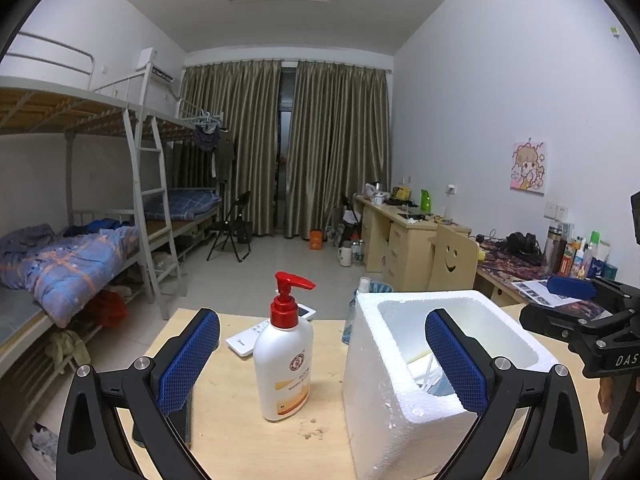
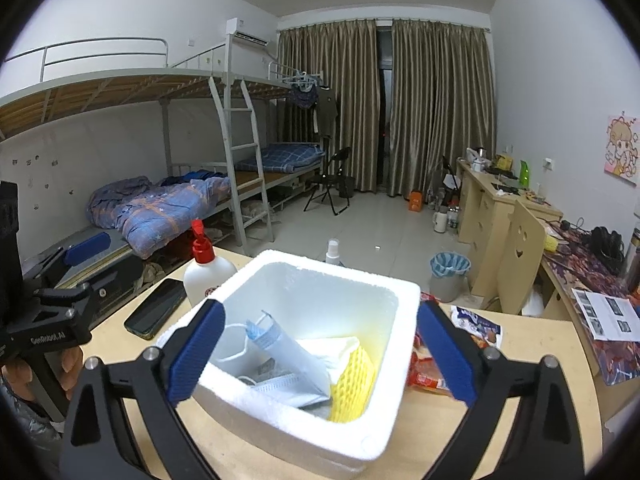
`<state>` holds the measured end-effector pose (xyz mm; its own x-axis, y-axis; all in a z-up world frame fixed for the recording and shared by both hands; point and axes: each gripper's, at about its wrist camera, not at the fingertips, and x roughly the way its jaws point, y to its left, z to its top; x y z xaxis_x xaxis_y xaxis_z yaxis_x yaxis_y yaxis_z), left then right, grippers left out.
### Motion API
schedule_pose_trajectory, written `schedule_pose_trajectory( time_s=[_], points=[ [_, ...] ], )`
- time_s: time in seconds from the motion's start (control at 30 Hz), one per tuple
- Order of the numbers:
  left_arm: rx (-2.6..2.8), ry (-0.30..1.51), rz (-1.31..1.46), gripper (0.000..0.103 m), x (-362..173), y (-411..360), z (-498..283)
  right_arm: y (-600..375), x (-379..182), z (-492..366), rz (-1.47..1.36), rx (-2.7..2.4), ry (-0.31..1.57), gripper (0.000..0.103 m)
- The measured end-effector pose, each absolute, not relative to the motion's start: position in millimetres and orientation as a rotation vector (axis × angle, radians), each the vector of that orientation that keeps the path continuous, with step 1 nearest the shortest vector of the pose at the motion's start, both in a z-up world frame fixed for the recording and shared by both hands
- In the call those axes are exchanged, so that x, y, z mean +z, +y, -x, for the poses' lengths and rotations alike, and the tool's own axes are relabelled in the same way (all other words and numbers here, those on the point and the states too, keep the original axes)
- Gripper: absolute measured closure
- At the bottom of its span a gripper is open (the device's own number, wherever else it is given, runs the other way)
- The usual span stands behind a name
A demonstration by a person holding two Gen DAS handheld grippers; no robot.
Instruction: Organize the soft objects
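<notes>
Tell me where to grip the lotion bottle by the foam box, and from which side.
Grip the lotion bottle across its white body below the red pump, coming level from the front. It stands upright, and the nozzle makes a top grip awkward. The foam box crowds one side.

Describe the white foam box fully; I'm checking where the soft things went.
The white foam box looks like thick-walled polystyrene, square, open-topped and lidless, standing upright on the tan table. Inside lie face masks, a yellow foam net and white wrapping. A lotion bottle stands beside it.

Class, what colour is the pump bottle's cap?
Red, on the white pump bottle; clearest in the left wrist view.
</notes>
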<state>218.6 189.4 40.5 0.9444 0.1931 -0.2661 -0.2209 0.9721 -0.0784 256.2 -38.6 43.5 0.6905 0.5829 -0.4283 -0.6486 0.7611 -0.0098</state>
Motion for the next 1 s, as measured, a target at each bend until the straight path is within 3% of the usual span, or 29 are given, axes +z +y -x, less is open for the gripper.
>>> schedule_pose_trajectory(
  time_s=[1.0],
  points=[
    [0.191,0.159,0.062,0.0,94,130,-130,-104,83,-163,0.05,0.618,0.225,0.0]
  ],
)
